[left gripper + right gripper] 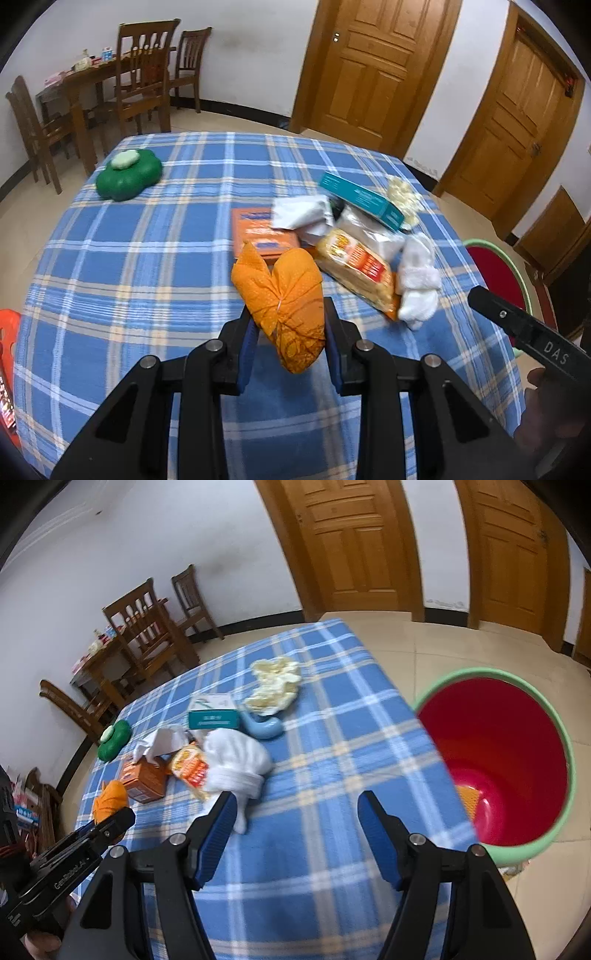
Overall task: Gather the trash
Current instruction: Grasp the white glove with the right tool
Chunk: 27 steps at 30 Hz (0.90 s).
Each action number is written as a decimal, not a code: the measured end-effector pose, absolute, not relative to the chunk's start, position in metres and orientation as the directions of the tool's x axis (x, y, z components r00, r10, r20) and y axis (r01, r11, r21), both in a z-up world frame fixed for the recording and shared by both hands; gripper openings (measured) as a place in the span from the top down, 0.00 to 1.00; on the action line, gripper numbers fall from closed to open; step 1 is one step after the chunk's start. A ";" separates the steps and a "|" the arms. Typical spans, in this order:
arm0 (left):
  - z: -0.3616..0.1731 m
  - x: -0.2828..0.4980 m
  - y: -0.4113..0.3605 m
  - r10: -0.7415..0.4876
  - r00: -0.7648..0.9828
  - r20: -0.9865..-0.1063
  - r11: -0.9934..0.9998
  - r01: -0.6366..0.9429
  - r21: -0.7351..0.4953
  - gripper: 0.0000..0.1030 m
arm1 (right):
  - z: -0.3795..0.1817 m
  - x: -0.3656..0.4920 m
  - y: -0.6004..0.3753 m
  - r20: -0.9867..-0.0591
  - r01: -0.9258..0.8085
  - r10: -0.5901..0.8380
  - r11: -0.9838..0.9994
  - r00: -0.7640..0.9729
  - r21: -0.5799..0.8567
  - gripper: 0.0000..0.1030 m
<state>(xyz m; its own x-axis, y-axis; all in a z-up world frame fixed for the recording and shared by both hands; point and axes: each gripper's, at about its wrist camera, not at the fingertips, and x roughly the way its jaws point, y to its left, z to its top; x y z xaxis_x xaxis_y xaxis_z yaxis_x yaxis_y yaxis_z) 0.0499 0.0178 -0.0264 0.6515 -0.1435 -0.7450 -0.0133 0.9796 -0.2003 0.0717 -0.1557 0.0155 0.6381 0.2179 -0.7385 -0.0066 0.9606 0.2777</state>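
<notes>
Your left claw (290,332) is clamped on the orange wrapper (284,295), lifted just above the plaid tabletop (147,258). Your right claw (297,812) gapes wide with nothing in it (the white cloth (236,764) lies just ahead). The red bin (495,760) stands beside the tabletop's right edge.

Plaid-clothed table (147,258); litter pile (354,236); green box (129,175)

Evenly lit by soft, diffuse indoor light, with only faint shadows and no harsh glare. Strongly bowed by fisheye distortion, doors (373,70) curving and corners blacked out. Slightly motion-blurred, most around the red bin (532,686).
</notes>
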 end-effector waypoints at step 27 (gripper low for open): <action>-0.039 0.054 0.059 -0.097 0.647 -0.757 0.963 -0.130 -0.234 0.68 | -0.016 0.100 -0.111 -0.781 -0.092 0.287 0.954 0.554 0.285 0.77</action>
